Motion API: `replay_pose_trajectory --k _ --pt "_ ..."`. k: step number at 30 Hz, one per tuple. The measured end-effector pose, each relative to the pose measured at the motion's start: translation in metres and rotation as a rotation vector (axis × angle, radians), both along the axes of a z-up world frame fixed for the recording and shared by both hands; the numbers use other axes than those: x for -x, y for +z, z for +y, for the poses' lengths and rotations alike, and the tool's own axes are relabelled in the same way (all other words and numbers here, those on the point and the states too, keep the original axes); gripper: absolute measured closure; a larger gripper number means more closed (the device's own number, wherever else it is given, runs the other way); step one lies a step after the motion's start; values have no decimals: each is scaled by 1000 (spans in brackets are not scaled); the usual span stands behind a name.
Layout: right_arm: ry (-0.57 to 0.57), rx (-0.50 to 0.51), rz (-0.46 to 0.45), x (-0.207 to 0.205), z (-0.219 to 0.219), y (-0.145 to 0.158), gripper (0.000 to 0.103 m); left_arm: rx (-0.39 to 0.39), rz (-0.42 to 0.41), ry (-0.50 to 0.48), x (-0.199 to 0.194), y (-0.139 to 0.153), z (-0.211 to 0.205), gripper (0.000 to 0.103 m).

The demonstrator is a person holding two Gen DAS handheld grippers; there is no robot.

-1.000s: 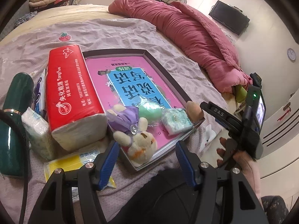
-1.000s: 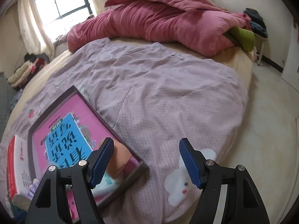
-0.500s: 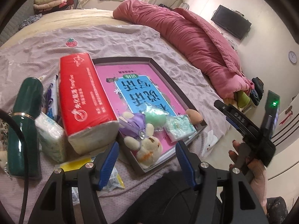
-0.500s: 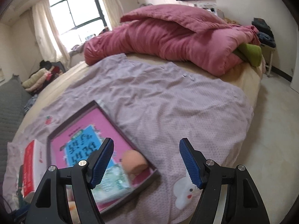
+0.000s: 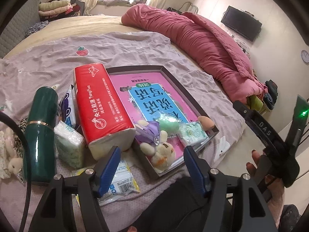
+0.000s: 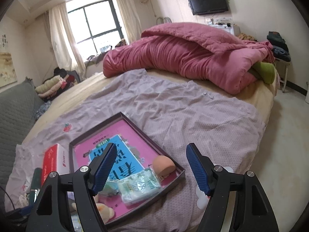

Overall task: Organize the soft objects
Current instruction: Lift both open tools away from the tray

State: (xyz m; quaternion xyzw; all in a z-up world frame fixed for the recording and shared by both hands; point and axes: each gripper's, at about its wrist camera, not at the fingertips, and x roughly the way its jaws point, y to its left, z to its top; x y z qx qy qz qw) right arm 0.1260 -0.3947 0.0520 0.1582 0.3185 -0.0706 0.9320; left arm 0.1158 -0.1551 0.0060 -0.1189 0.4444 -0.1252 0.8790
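A dark shallow tray (image 5: pixel 195 101) with a pink book inside lies on the bed. At its near end sit a plush bunny (image 5: pixel 161 151), a purple cloth (image 5: pixel 149 132), a green sponge (image 5: pixel 167 122), a tissue pack (image 5: pixel 193 133) and an orange sponge (image 5: pixel 206 121). The tray (image 6: pixel 135 124), tissue pack (image 6: pixel 139 186) and orange sponge (image 6: pixel 163 164) also show in the right wrist view. My left gripper (image 5: pixel 152 169) is open and empty above the tray's near edge. My right gripper (image 6: pixel 151 169) is open and empty, held over the tray's near right corner.
Left of the tray lie a red tissue block (image 5: pixel 100 106), a small tissue pack (image 5: pixel 69 141), a green bottle (image 5: pixel 39 131) and a flat wipes packet (image 5: pixel 119 181). A pink quilt (image 6: pixel 189 58) is heaped at the far side. The bed edge (image 6: pixel 270 119) drops off on the right.
Both grippers have pulled back and lifted, so the tray and the objects look farther off. The right view has tilted up toward the room. Nothing on the bed moved.
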Motion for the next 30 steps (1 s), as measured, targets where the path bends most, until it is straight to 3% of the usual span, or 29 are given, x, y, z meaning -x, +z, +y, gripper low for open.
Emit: replay_pose_trajectory --k 11,21,30 --pt "73 23 -65 18 38 29 28 -75 -38 9 22 15 9 36" --pt "114 33 -93 30 58 45 27 -78 -63 39 41 32 37 36" --pt "181 34 -117 42 85 62 27 -57 -101 116 61 54 86 36"
